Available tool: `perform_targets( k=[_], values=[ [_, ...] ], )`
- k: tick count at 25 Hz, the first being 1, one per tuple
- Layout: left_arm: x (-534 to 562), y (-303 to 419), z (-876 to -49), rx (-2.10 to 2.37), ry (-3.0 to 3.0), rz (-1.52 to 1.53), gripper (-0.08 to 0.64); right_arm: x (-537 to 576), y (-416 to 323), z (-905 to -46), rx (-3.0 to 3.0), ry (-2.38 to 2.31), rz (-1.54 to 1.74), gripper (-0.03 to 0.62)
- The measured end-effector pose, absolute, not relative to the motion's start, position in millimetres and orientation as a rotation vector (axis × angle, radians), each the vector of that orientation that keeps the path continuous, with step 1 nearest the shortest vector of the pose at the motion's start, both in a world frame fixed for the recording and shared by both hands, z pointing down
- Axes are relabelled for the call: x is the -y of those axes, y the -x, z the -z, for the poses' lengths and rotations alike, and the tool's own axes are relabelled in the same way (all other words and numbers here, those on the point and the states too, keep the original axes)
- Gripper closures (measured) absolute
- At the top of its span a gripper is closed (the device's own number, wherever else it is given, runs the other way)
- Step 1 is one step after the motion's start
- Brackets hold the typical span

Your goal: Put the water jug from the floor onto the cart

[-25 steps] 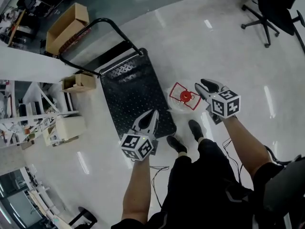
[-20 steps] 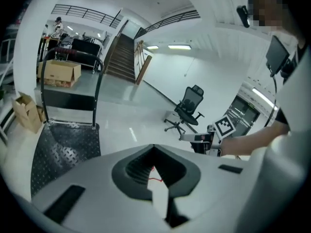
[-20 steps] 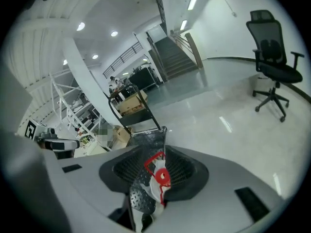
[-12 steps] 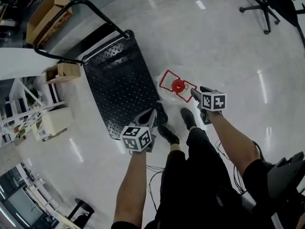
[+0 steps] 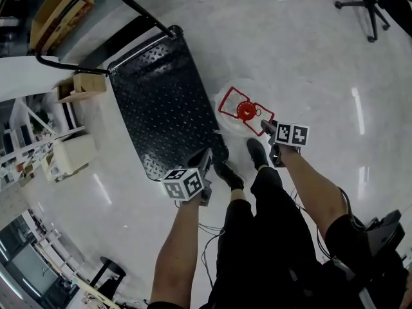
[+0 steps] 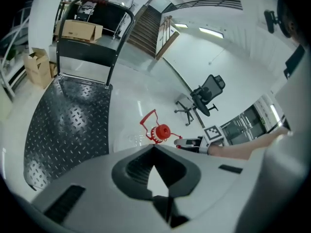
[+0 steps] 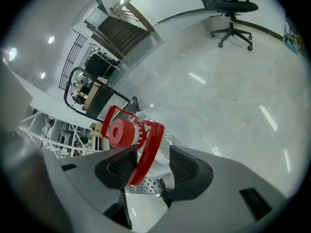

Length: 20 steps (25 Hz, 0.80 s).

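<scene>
Jug of clear plastic with red cap and red loop handle (image 5: 245,111) is standing on the floor just right of the black checker-plate cart (image 5: 161,102). It is sitting directly ahead of the right gripper (image 5: 266,128), the nearer one. That gripper's jaws, having just been opening, are straddling the handle's red strap (image 7: 146,147) without pressing it. The left gripper (image 5: 205,158), jaws together, is hanging by the cart's near corner.

pale, glossy floor (image 5: 309,63) streaked with reflected light; a black cart (image 5: 161,102) with a studded deck stands on it, push handle at the far end; the clear water jug (image 5: 246,110) with red cap and handle sits on the floor just beside the cart's right edge; two black shoes (image 5: 228,174) near the cart's near corner; a small open cardboard box (image 5: 80,85) left of the cart; an office chair (image 5: 368,8) well apart, far right.
</scene>
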State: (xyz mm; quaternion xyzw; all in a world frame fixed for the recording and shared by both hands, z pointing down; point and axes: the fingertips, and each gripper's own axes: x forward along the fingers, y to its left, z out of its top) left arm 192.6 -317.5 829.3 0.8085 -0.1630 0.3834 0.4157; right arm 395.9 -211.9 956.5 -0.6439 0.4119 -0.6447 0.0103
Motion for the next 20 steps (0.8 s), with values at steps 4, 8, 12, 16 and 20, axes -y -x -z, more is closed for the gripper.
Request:
perform_targets(
  k=[4, 8, 12, 16, 20],
  values=[
    [312, -191, -838, 0.403, -2.014, -0.975, 0.568, 214, -395, -963, -1.285, 1.967, 2.026, 0.459],
    [306, -188, -839, 0.408, -2.002, -0.965, 0.568, 217, -396, -961, -1.225, 1.919, 2.001, 0.495],
    [305, -179, -832, 0.431, -2.003, -0.951, 0.568, 230, -407, -945, -1.246, 1.927, 1.924, 0.506],
    [315, -166, -812, 0.503, -1.996, -0.878, 0.568, 240, -406, -926, -1.304, 1.964, 1.964, 0.505],
    [324, -152, -783, 0.556, -2.022, -0.795, 0.568, 254, -396, -898, -1.467, 1.973, 1.978, 0.505]
  ],
)
